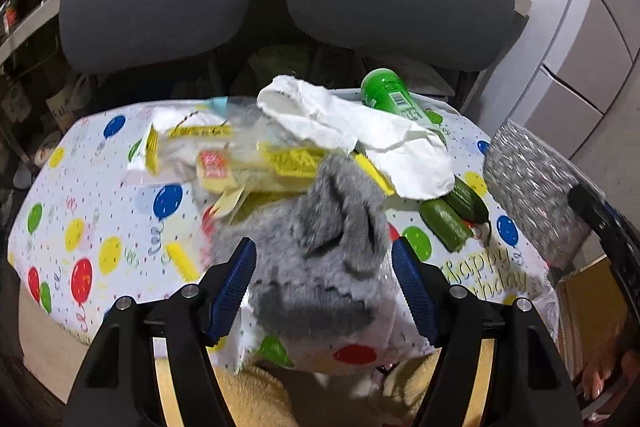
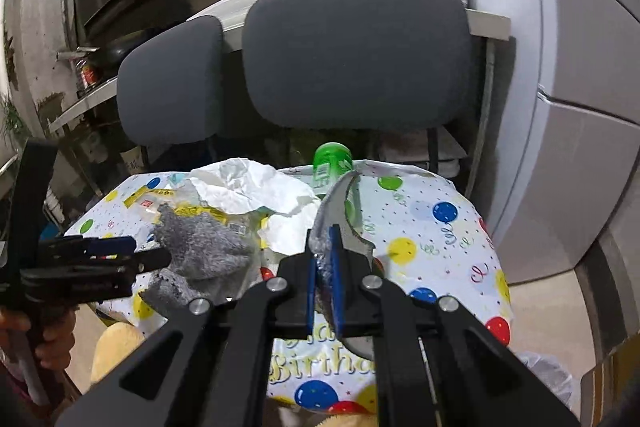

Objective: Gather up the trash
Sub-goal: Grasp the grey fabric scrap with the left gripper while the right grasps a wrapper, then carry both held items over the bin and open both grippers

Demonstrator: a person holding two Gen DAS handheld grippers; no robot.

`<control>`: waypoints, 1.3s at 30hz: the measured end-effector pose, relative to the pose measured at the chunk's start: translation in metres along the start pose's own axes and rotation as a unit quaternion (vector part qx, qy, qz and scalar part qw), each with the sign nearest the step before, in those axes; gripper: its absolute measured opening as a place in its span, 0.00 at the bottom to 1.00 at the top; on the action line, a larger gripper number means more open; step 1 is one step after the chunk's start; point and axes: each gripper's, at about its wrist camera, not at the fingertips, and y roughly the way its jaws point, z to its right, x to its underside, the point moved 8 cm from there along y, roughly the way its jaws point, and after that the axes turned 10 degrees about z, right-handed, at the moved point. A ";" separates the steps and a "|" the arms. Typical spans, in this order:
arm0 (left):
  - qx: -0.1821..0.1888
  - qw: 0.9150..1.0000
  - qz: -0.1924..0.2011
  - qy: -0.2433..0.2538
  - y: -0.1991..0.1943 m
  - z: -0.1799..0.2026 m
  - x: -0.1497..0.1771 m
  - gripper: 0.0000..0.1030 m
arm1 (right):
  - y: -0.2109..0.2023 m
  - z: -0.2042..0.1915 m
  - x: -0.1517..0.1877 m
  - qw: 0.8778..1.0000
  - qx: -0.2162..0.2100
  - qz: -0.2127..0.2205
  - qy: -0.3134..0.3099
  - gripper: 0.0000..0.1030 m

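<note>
Handling: the silvery crinkled foil wrapper [image 2: 340,203] looks light, thin and floppy; best pinched at an edge
Look: shiny, curling upward past the pads, at 12 o'clock from them
Right gripper [image 2: 325,279]: clamped narrow on the wrapper
Left gripper [image 1: 324,279]: jaws wide, around the fluffy grey fabric piece [image 1: 320,227]; pads seem not pressing
Place: above the balloon-print birthday tablecloth [image 2: 440,239]; white crumpled paper [image 2: 256,195] at 10 o'clock

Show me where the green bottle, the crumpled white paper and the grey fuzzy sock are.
green bottle [image 1: 390,95]: left wrist view, on its labelled body.
crumpled white paper [image 2: 244,187]: right wrist view, on its creased middle.
grey fuzzy sock [image 1: 320,251]: left wrist view, on its fluffy middle.
</note>
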 end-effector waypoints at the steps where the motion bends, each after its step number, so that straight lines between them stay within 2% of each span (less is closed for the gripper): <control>1: 0.003 1.000 -0.001 -0.001 0.004 0.002 -0.002 0.69 | -0.001 0.003 0.001 1.000 0.002 0.000 0.003 0.07; 4: 0.013 1.000 -0.011 -0.008 0.017 0.006 -0.003 0.70 | -0.002 0.008 0.004 1.000 0.006 0.001 0.007 0.07; 10: -0.004 0.999 -0.031 -0.003 0.051 0.006 0.001 0.68 | 0.001 0.011 0.014 1.000 0.000 -0.009 0.013 0.07; 12: -0.005 0.999 -0.044 -0.001 0.058 0.007 0.005 0.60 | 0.001 0.010 0.015 1.000 -0.003 -0.009 0.014 0.07; 14: -0.007 0.999 -0.049 0.001 0.059 0.005 0.008 0.39 | 0.000 0.008 0.014 1.000 -0.003 -0.007 0.014 0.07; 15: -0.003 0.999 -0.045 -0.001 0.056 0.005 0.006 0.33 | -0.001 0.008 0.014 1.000 -0.004 -0.005 0.014 0.07; 16: 0.006 0.999 -0.040 -0.002 0.051 0.005 0.003 0.20 | -0.003 0.008 0.013 1.000 -0.004 -0.003 0.014 0.07; 17: 0.011 0.999 -0.035 -0.002 0.047 0.005 0.000 0.16 | -0.004 0.008 0.013 1.000 -0.004 -0.002 0.015 0.07; 24: 0.045 0.999 0.023 -0.013 0.001 0.001 -0.038 0.12 | -0.010 0.006 0.012 1.000 -0.009 0.005 0.022 0.07; 28: 0.079 0.995 0.048 -0.033 -0.029 0.000 -0.056 0.12 | -0.015 0.006 0.013 1.000 -0.009 0.006 0.027 0.07; 33: 0.135 0.986 0.077 -0.056 -0.073 0.007 -0.070 0.12 | -0.024 0.008 0.011 0.999 -0.007 0.014 0.032 0.07; 37: 0.134 0.983 0.120 -0.043 -0.107 0.014 -0.077 0.12 | -0.033 0.010 0.007 0.999 -0.005 0.023 0.033 0.07; 39: 0.112 0.983 0.144 -0.025 -0.116 0.016 -0.079 0.12 | -0.038 0.010 0.005 0.999 -0.005 0.027 0.034 0.07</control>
